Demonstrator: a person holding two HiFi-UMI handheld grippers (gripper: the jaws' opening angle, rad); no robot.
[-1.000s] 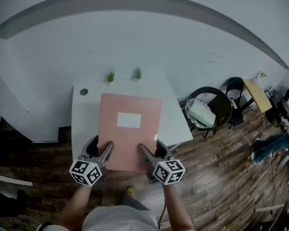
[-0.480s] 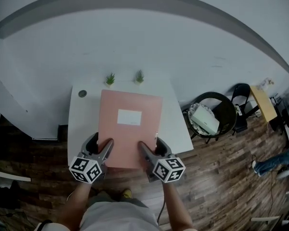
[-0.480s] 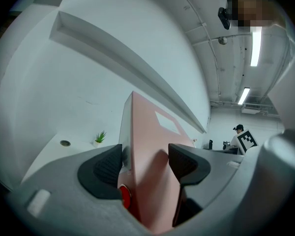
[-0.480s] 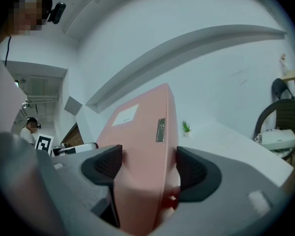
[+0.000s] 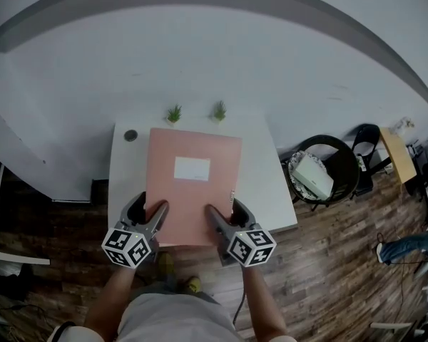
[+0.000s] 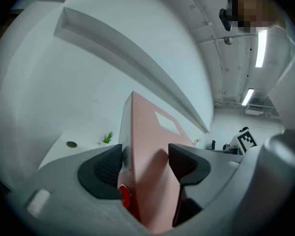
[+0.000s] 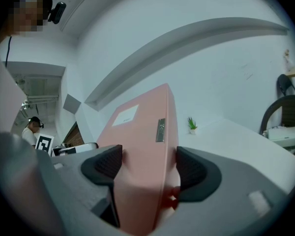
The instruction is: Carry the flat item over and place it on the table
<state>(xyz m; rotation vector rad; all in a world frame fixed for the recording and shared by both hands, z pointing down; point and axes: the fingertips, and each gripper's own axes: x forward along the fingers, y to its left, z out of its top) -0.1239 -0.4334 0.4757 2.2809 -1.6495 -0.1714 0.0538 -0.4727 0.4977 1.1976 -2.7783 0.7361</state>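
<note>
A flat pink box (image 5: 193,187) with a white label is held level above the white table (image 5: 267,185). My left gripper (image 5: 150,217) is shut on its near left edge, and my right gripper (image 5: 225,218) is shut on its near right edge. In the left gripper view the pink box (image 6: 150,151) runs away between the two dark pads (image 6: 104,168). In the right gripper view the pink box (image 7: 146,141) fills the gap between the jaws, its side showing a small grey tag. Both pads press the box's faces.
Two small potted plants (image 5: 174,114) (image 5: 219,110) stand at the table's far edge, and a round grey disc (image 5: 131,135) lies at its far left corner. A black round chair (image 5: 324,169) holding a white item stands to the right on the wooden floor (image 5: 328,262).
The table and plants sit a little lower and to the right in the head view; the box covers more of the tabletop. Both grippers keep their hold.
</note>
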